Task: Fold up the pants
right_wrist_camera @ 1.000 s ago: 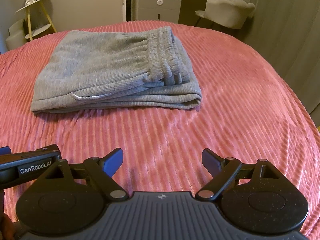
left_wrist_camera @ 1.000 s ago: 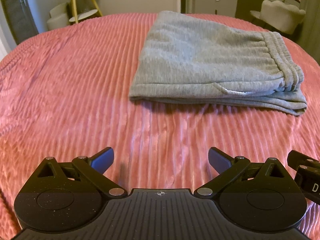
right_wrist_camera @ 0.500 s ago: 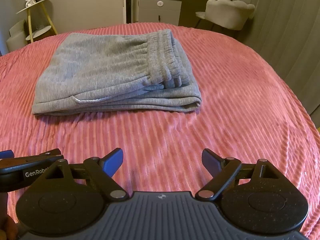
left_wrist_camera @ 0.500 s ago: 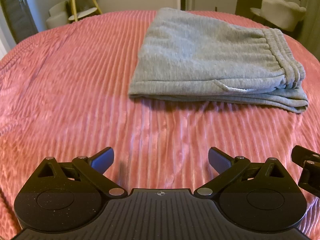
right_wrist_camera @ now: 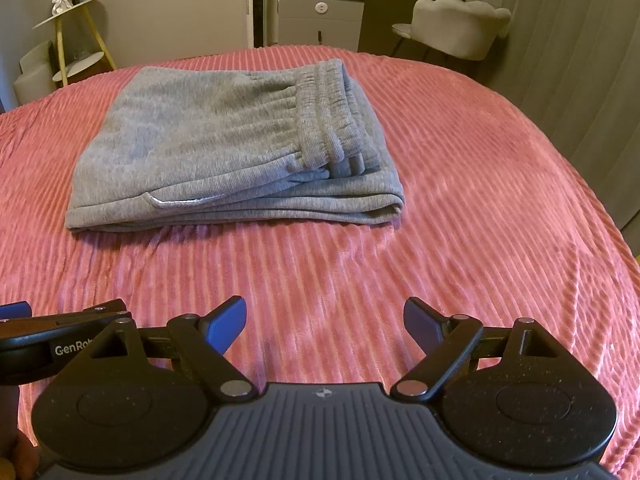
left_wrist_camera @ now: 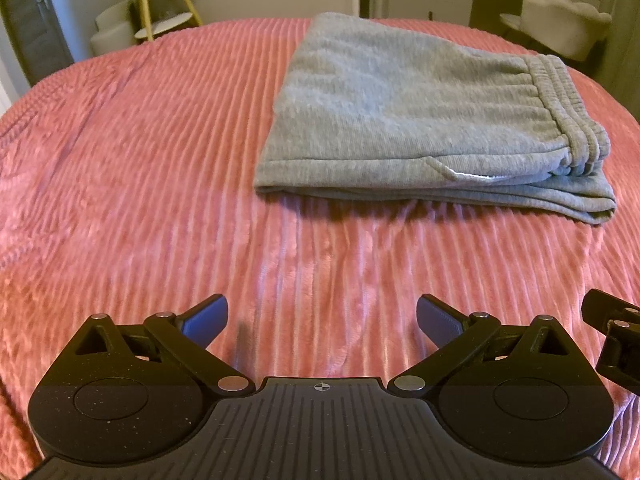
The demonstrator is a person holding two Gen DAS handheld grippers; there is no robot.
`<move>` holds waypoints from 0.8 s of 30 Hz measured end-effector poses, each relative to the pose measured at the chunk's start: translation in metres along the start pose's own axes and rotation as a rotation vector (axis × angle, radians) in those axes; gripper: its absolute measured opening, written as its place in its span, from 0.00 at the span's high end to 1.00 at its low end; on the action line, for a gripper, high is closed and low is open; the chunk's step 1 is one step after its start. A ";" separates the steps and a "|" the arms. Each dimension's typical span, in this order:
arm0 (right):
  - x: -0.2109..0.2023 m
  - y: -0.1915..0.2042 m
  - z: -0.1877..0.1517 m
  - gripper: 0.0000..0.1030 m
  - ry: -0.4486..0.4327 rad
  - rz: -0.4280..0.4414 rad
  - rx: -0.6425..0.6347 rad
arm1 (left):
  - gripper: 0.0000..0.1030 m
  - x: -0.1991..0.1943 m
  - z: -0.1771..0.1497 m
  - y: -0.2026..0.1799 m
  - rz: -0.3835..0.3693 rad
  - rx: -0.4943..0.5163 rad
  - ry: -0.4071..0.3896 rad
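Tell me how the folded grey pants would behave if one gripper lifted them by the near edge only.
The pants look like soft knit fabric, so they would probably sag and hang limp. They lie in several loose layers, so a one-edge lift would likely undo the fold. On the ribbed pink bedspread they would more likely bunch up than slide when pushed.

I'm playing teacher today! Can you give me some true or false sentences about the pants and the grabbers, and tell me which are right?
1. The gray pants lie folded on the pink blanket. True.
2. The left gripper is squeezing the pants. False: it is open, holds nothing, and is apart from them.
3. The stretchy waistband lies on top of the folded stack. True.
4. The right gripper is shut. False: its fingers are spread wide apart.
5. The pants hang off the edge of the bed. False: they lie flat with blanket showing along their near edge and both sides.
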State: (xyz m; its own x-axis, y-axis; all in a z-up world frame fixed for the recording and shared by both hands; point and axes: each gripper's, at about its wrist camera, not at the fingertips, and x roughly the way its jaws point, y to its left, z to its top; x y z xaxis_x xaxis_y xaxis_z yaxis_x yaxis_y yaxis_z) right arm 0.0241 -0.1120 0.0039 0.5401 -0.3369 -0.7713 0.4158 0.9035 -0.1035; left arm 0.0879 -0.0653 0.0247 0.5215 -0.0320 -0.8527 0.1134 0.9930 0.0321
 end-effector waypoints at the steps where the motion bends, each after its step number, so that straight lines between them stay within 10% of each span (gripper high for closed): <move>1: 0.000 0.000 0.000 0.16 0.000 0.000 -0.001 | 0.00 0.000 0.000 0.000 -0.002 0.000 0.001; 24: 0.002 0.002 -0.003 0.16 0.004 0.004 -0.007 | 0.00 0.003 0.000 0.001 -0.016 -0.002 0.015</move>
State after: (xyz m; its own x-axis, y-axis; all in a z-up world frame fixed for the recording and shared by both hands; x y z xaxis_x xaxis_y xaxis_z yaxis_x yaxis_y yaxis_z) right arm 0.0237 -0.1104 0.0006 0.5388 -0.3318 -0.7744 0.4082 0.9069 -0.1047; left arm 0.0897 -0.0646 0.0225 0.5068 -0.0460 -0.8608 0.1201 0.9926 0.0177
